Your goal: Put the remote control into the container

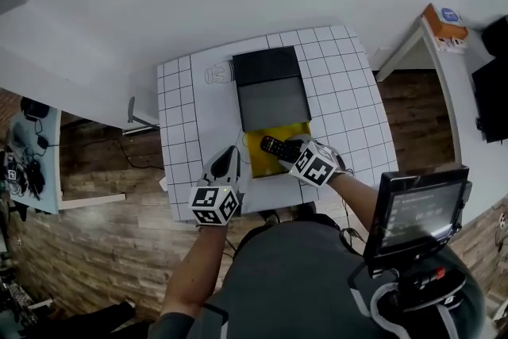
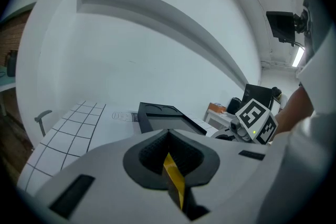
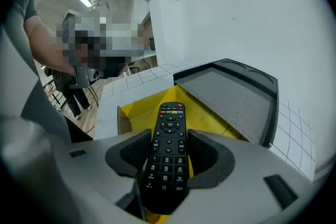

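Bench [image 1: 187,103]: white top with a black grid. A dark grey tray [image 1: 270,85] sits mid-bench, and a yellow container [image 3: 212,119] lies just in front of it on the person's side. The two look to be touching or nearly so.

Right tongs [image 3: 168,159]: closed on the remote control [image 3: 169,144]. The two dark pads press its long sides at about mid-length, over the number keys. The remote is black, button face up, and the end with the coloured keys points away from the tongs toward the tray.

Position of the remote: in the head view it lies slantwise over the yellow container, inside its outline. The right gripper view shows the yellow floor and a yellow side wall beneath and around it. I cannot tell whether it touches the floor (the tongs hide its underside).

Left tongs [image 2: 171,161]: closed on a thin yellow edge that stands upright between the pads. In the head view these tongs sit at the left wall of the yellow container, so the edge reads as that wall.

The two grippers are close together, one on each side of the container, and both marker cubes face the head camera. The right gripper's cube also shows at the right of the left gripper view.

Surroundings: wood floor [image 1: 95,242] around the bench and a white wall behind it.
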Demonstrator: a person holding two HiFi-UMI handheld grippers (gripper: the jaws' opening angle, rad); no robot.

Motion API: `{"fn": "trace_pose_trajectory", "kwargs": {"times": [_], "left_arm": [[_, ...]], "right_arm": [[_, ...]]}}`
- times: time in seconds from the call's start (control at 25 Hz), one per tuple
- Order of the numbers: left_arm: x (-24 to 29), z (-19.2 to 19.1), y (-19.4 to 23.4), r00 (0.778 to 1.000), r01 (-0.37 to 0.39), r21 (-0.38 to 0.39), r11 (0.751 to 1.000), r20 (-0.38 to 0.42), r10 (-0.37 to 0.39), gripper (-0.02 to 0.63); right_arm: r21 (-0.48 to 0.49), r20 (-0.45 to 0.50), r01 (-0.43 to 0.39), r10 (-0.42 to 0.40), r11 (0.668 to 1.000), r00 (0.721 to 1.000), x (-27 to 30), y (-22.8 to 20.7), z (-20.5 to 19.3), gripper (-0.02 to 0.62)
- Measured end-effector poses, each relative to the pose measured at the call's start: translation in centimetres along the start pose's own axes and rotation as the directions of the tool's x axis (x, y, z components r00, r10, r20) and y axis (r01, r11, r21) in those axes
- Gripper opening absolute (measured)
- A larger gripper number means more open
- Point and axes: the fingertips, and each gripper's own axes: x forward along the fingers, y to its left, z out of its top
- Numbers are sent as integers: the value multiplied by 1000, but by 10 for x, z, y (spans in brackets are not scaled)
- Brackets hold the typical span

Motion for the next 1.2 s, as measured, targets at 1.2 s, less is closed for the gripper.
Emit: {"fn": "trace_pose_trajectory", "kwargs": {"times": [1.2], "left_arm": [[-1,-4,2,998,55,14,998,-10,-55,8]], "right_arm": [[28,-376,51,-36,998,926,37,-2,-27,245]]}}
